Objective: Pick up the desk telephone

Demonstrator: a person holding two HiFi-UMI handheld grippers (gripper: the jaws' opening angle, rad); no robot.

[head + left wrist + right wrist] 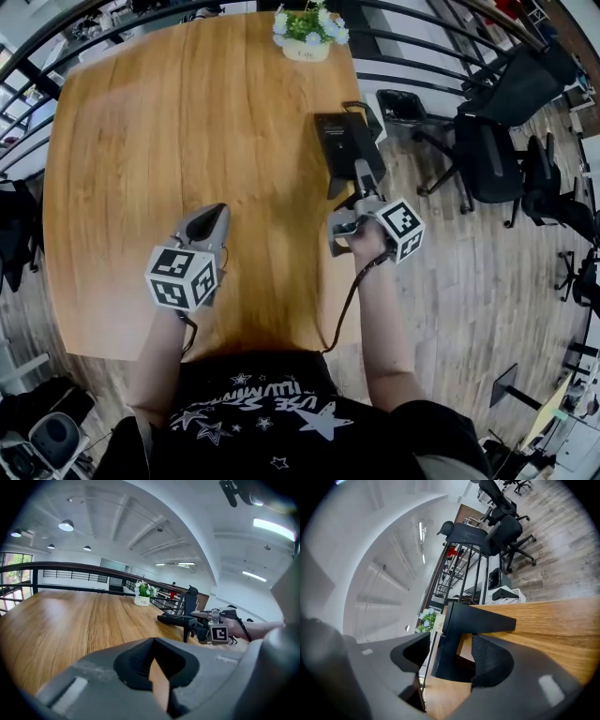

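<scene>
The left gripper [214, 214] hovers over the table [169, 122], jaws pressed together and empty. The right gripper [361, 192] is spread around the near end of the telephone [345, 142], which rests by the table's right edge. The pads seemingly aren't squeezing yet, so gripping and lifting remain.

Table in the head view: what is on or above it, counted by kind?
Desk telephone: 1
Flower pot: 1
Grippers: 2, the left gripper and the right gripper
Total: 4
</scene>
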